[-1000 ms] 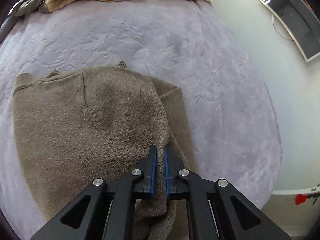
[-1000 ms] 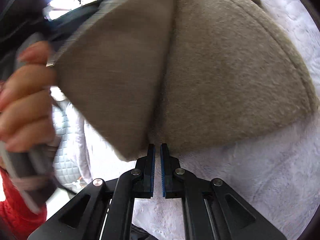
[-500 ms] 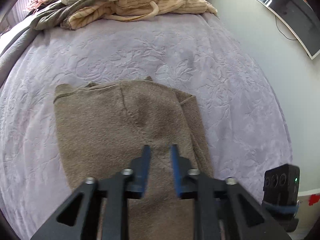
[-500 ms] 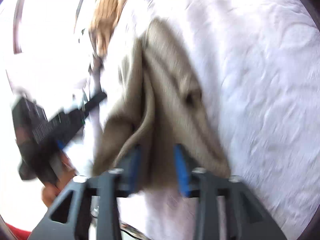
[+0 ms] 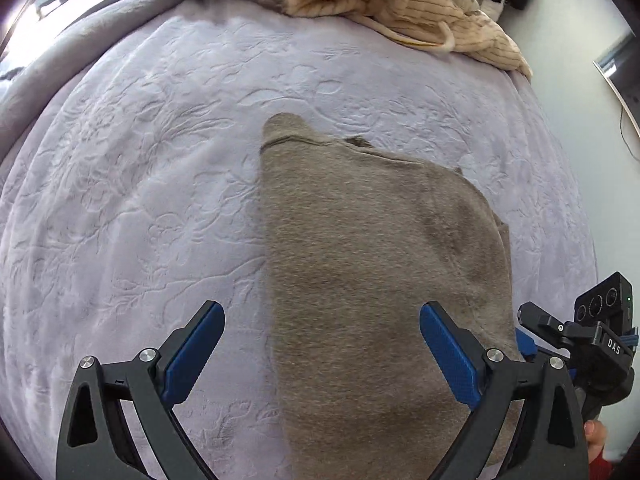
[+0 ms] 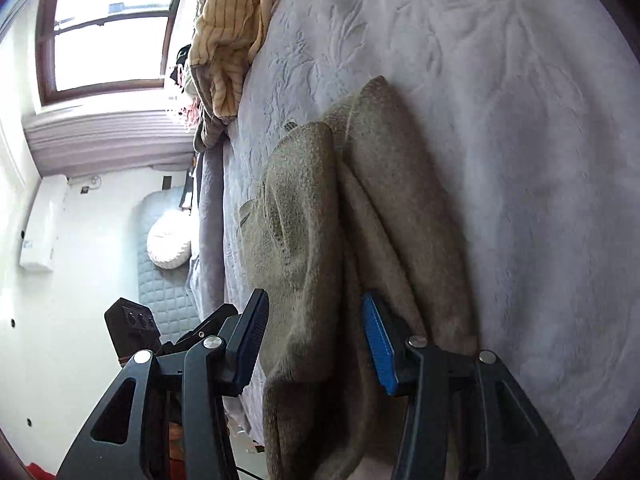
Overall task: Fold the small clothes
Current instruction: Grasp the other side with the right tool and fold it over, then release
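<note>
Garment: brown knit, folded lengthwise on the bedspread, laundry pile beyond it.
Left gripper: you hold it wide open, empty, above the garment's near end.
Right gripper: spread, straddling the garment's folded edge, gripping nothing.

- Taupe-brown fleece garment.
- Pale lilac bedspread, embossed with leaves and flowers.
- Cream top with thin dark stripes.
- Blue pads on the black tools.

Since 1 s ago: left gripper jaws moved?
Yes. The left gripper has gone from pinched shut on the brown garment to wide open above it on the bedspread.
</note>
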`<state>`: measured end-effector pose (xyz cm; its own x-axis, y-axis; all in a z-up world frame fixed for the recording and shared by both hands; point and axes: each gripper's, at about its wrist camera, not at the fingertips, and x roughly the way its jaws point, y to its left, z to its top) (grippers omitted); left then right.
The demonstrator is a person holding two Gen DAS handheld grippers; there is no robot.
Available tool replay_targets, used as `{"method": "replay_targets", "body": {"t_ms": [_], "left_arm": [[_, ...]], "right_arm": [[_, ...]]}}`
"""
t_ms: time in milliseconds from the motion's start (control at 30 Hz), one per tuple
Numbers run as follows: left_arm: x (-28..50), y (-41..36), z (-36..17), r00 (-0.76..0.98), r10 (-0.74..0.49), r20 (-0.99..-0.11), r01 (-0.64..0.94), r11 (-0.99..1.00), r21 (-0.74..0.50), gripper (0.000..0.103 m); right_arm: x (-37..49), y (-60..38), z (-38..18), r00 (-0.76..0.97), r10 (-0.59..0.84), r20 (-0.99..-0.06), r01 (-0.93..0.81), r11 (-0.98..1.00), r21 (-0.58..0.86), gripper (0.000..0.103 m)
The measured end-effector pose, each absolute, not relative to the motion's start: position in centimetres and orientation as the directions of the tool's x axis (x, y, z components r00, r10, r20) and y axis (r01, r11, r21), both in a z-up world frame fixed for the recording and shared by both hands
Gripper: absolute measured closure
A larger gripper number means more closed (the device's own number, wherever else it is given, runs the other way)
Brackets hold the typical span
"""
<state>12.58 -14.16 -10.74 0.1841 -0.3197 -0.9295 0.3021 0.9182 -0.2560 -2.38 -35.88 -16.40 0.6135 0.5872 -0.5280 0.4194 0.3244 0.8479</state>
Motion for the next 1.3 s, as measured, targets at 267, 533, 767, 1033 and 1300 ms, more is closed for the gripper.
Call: {"method": "replay_targets", "body": {"t_ms": [267,533,767,1033,1300], "left_arm": [[15.1,-10.1,-12.4,0.229,-0.314,-0.921,0.231,0.937,-0.262,0.005],[15.6,-9.4,-14.0,0.220,-0.308,-0.926,0.222,0.940,-0.260,0.005],[14.4,-12.1,-10.5,0.253,-0.365,-0.896,0.333,0.903,-0.273,0.005],[12.7,-16.7,-12.3,0.230,-0.320,-0.919,0.439,0.877,-0.196,0.005],[12.5,-17.2,-14.0,0.194,-0.318,-0.928,0.415,0.884,-0.216,0.003]], "right_arm": [[2.0,-36.2,-16.9,0.517,0.611,-0.600,0.390,0.456,0.800,0.051],[4.7,-34.5,-16.1,0.425,0.598,-0.680,0.356,0.580,0.733,0.086],[2.9,-35.4,-10.3,0.532,0.596,-0.601,0.254,0.565,0.785,0.089],[1.2,-38.6,-12.6,0.520,0.514,-0.682,0.338,0.610,0.717,0.089],[0.9,-39.1,-16.4,0.436,0.417,-0.797,0.406,0.699,0.588,0.087]]}}
